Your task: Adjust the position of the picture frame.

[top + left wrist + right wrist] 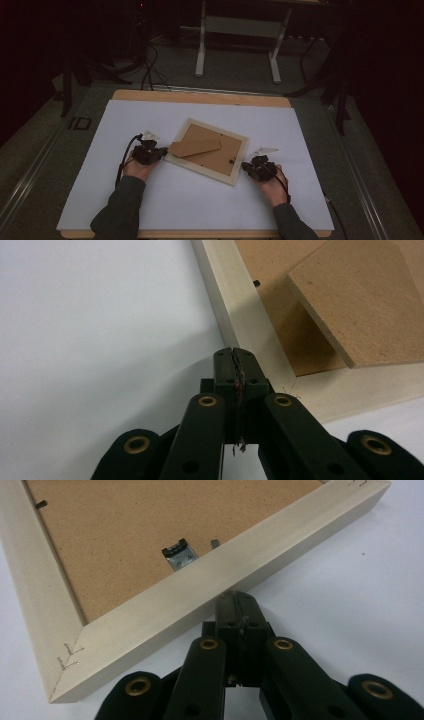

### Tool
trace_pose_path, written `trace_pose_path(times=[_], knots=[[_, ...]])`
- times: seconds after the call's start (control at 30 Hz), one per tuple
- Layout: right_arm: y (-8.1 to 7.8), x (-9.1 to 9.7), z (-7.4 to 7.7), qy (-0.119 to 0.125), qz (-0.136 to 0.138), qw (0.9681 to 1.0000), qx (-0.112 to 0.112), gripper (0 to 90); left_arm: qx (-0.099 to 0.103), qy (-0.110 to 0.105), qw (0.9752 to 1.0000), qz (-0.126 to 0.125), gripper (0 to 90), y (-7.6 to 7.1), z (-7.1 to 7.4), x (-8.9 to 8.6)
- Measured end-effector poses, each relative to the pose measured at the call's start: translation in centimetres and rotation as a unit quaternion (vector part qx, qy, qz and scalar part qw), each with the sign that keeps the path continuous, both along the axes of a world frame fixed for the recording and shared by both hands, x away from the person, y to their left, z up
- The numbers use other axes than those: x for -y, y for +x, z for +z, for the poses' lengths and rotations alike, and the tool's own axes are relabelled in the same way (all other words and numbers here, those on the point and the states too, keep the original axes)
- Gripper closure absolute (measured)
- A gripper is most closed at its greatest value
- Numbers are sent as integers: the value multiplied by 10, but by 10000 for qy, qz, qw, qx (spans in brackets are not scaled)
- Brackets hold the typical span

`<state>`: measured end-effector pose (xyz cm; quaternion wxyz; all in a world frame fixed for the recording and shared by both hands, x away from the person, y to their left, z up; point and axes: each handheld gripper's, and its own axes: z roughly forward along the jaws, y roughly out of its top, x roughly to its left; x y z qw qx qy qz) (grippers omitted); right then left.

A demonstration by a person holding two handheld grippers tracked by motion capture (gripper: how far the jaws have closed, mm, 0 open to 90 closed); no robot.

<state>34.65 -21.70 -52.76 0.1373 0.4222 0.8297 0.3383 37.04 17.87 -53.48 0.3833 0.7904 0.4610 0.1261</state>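
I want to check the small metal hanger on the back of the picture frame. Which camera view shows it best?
The right gripper view: the metal hanger is close and sharp, fixed to the brown backing beside the pale frame. The high view shows it as a tiny dark mark. The left gripper view looks at another corner, with the stand flap.

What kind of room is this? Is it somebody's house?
Probably not a house; it looks more like a lab or workshop set up for filming. A white board covers the wooden table, cables trail over the dark floor, and a bare metal stand waits behind. A picture frame lies face down.
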Motion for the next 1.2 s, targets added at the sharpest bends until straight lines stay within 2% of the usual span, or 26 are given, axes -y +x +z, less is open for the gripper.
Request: trace_pose_path(times=[0.1,0.3,0.5,0.87,1.2], knots=[[2,0,0,-31,8,10000,17,900,-11,-29,10000,65,900,-7,0,1],[5,0,0,-38,9,10000,6,900,1,25,10000,37,900,-19,0,2],[7,-2,0,-64,8,10000,10,900,-45,-66,9999,79,900,-31,-2,-1],[10,-3,1,-94,49,9999,21,900,-109,-90,9998,138,900,-42,-2,-1],[14,-7,0,-120,10,9999,59,900,-116,-23,9999,53,900,-52,-1,-2]])
